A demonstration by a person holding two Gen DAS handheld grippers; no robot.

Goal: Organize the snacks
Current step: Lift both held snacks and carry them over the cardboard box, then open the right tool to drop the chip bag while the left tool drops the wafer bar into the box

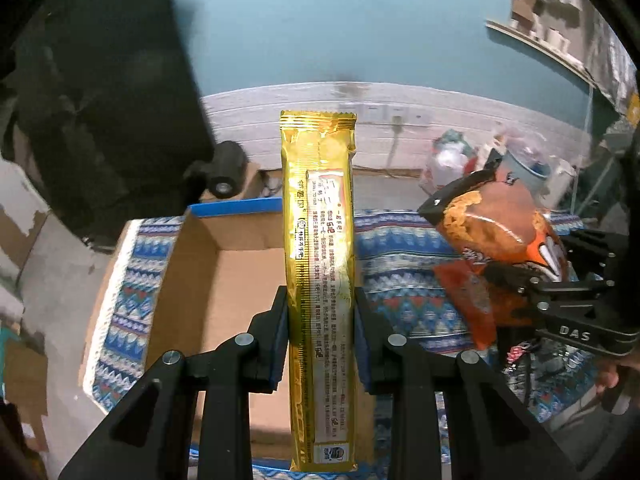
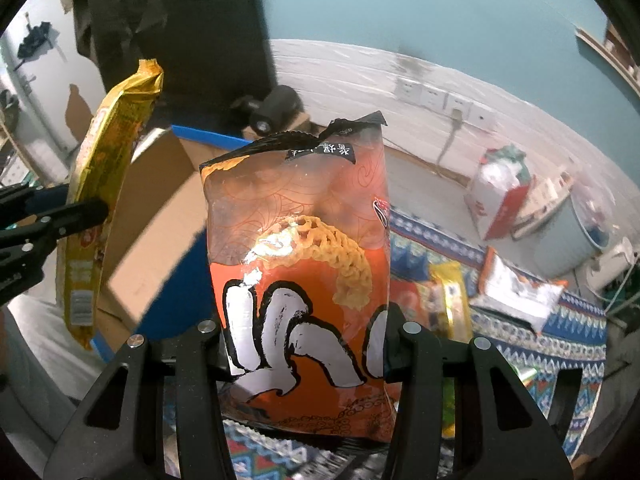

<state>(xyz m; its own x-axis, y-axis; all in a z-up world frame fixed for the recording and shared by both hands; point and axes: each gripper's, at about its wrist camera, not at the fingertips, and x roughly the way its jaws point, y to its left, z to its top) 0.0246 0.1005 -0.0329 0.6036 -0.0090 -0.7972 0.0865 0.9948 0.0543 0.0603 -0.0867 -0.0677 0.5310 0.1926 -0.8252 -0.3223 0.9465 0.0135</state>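
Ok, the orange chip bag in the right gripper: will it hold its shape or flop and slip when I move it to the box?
The orange chip bag looks puffed with air, so probably light and fairly shape-holding. Its glossy film may slip, since the right gripper pinches it only low down. The chips inside are likely fragile; squeezing harder could crush them.

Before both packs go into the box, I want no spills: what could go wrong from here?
1. The left gripper pinches the long gold packet low down, so its tall free end could swing or catch the cardboard box wall.
2. The right gripper squeezes the puffy orange chip bag near its base; it could slip out or crush the chips.
3. Both packs hang close together and might collide over the box.
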